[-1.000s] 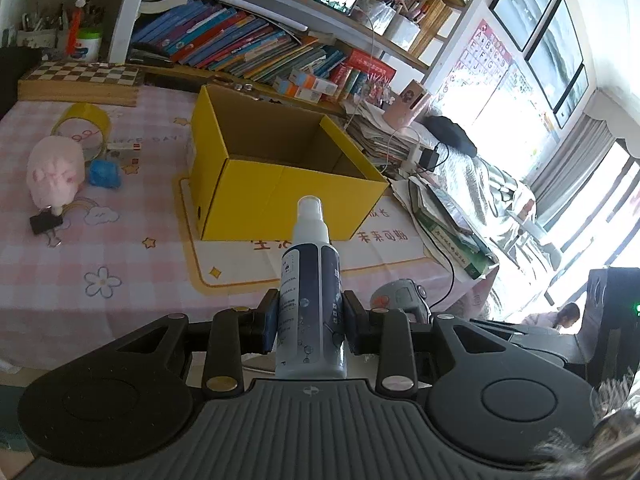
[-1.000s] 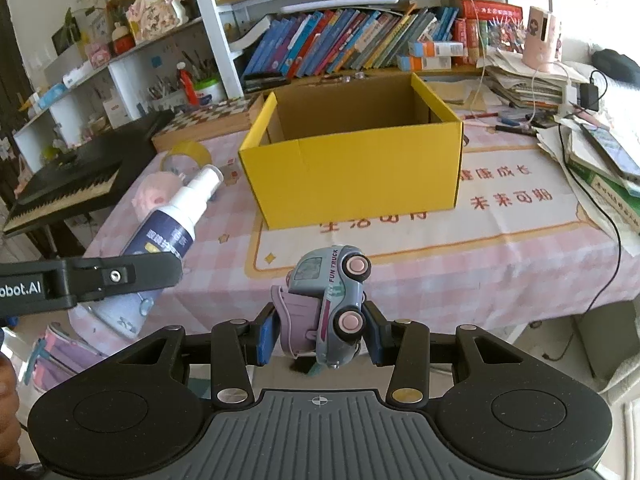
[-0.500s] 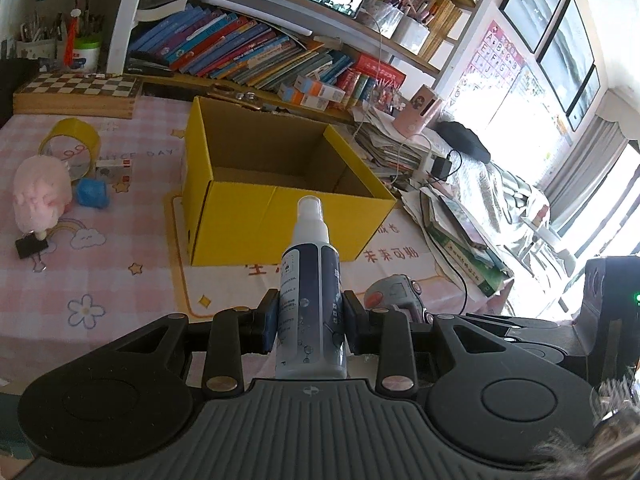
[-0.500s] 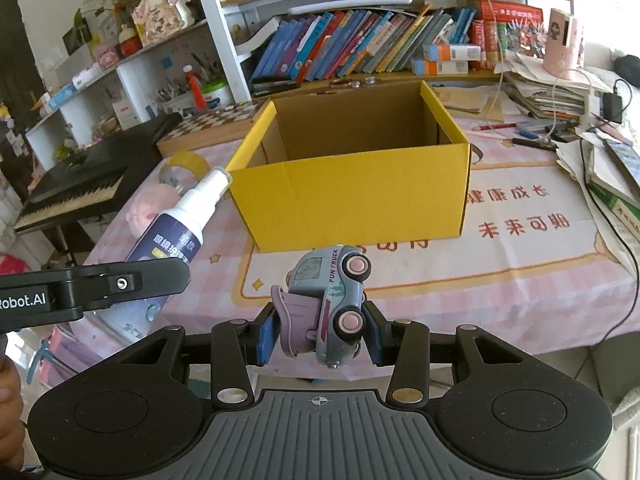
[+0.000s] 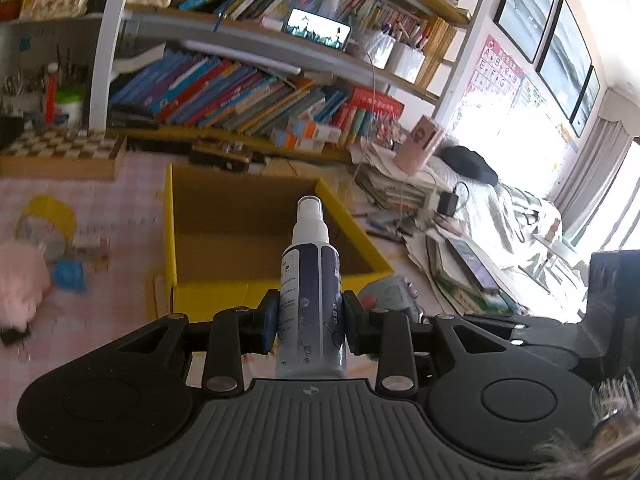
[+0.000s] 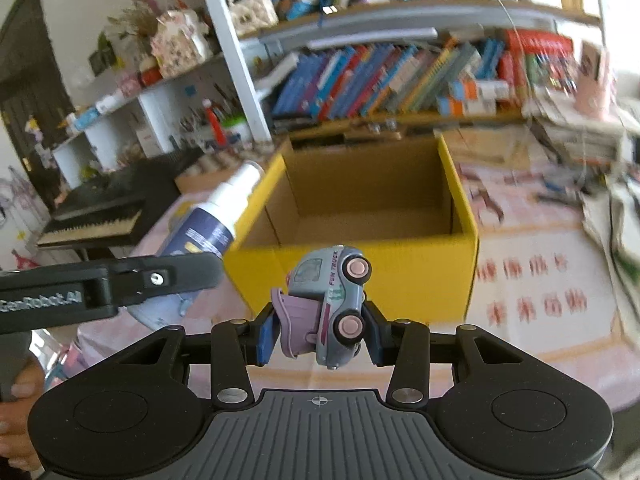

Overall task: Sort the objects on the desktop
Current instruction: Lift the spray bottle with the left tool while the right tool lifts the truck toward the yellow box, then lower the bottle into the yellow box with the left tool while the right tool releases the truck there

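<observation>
Two loads are in the air at once: the spray bottle (image 5: 311, 292) stands upright with the left gripper (image 5: 308, 320) clamped tight on its lower body, nozzle up, and the toy truck (image 6: 328, 304) sits tipped on its side with the right gripper (image 6: 320, 336) closed partway on it, wheels facing the camera. Both hang just in front of the near wall of the yellow box (image 6: 360, 276), whose brown inside looks bare from either view. For a clean drop, I'd say each load wants to travel on past that near wall until it is clearly over the open cavity, low enough not to bounce, and only then should the jaws let go; the bottle is tall, so laying it down rather than dropping it upright would probably stop it toppling against the cardboard. The two grippers are close side by side, so staggering the releases looks wise. Off to the left on the pink tablecloth (image 5: 132, 200) wait the yellow tape roll (image 5: 48, 220), a blue block (image 5: 69, 274) and a pink plush (image 5: 20, 276). Against a second ago, the box has grown much larger in both views and its floor now shows; both grips are unchanged.
</observation>
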`<move>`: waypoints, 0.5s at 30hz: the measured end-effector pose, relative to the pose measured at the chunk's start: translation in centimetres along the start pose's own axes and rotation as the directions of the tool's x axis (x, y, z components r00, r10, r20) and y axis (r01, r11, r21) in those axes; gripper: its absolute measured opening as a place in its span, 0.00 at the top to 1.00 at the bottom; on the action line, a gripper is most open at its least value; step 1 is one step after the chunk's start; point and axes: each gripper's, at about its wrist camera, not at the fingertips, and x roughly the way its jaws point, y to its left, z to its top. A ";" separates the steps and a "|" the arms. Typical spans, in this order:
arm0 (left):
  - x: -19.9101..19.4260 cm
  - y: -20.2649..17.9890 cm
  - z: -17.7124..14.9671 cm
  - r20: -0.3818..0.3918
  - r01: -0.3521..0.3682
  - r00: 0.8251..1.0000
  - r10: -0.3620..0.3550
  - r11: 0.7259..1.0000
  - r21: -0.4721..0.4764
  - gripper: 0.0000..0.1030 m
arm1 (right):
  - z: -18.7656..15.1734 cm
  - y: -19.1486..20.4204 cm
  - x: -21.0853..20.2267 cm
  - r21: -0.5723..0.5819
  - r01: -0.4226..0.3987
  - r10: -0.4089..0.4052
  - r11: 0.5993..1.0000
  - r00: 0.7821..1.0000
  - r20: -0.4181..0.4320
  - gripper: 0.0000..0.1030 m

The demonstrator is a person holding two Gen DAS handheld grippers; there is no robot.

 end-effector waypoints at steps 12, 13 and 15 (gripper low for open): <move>7.0 1.4 5.6 0.021 -0.064 0.998 0.064 0.998 -0.006 0.71 | 7.2 -2.5 7.0 -0.275 -0.005 0.007 0.961 1.000 0.007 0.58; 8.0 1.5 6.0 0.007 -0.065 0.998 0.065 0.998 0.002 0.71 | 7.5 -2.7 7.9 -0.307 -0.003 0.000 0.952 1.000 -0.010 0.58; 10.0 1.7 6.8 -0.019 -0.091 0.996 0.091 0.996 0.024 0.71 | 8.0 -2.9 10.2 -0.391 0.008 -0.032 0.920 0.998 -0.054 0.58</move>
